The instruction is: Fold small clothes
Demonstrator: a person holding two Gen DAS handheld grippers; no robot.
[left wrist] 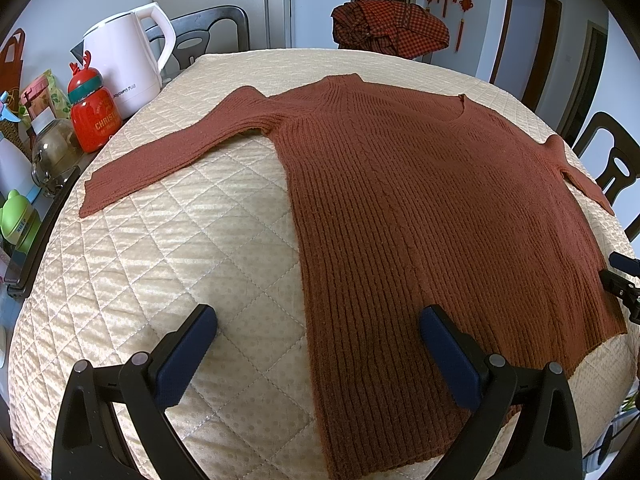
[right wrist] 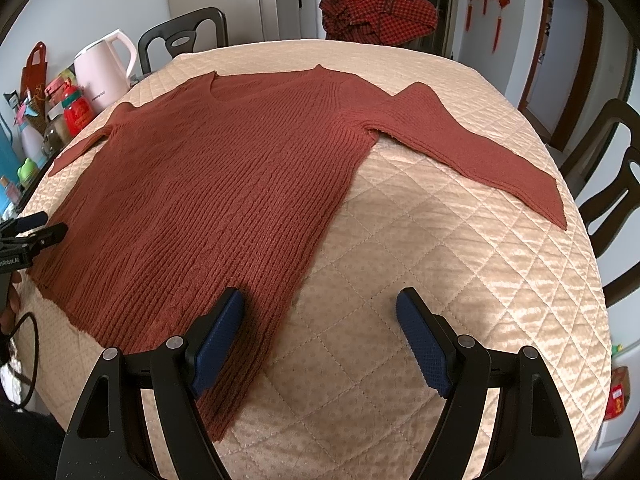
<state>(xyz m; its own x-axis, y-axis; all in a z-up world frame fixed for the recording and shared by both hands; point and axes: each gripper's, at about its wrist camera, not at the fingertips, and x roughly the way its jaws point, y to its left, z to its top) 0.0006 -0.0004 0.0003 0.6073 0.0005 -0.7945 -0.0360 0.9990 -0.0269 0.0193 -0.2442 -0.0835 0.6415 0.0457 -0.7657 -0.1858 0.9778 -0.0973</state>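
Observation:
A rust-brown ribbed knit sweater (left wrist: pixel 420 200) (right wrist: pixel 224 176) lies flat on the quilted cream table cover (left wrist: pixel 180 264) (right wrist: pixel 460 280), neck away from me, both sleeves spread out. My left gripper (left wrist: pixel 318 322) is open above the sweater's left hem corner, one finger over bare cover, the other over the knit. Over the right hem corner my right gripper (right wrist: pixel 320 304) stands open the same way. Nothing is held in either. Each gripper's tips show at the other view's edge: right gripper (left wrist: pixel 624 280), left gripper (right wrist: pixel 36 228).
A pink kettle (left wrist: pixel 128 60), a red bottle (left wrist: pixel 94 116), jars and cups crowd the table's left side. A red checked garment (left wrist: pixel 390 28) hangs on a far chair. Dark chairs (right wrist: pixel 616 184) stand around the table.

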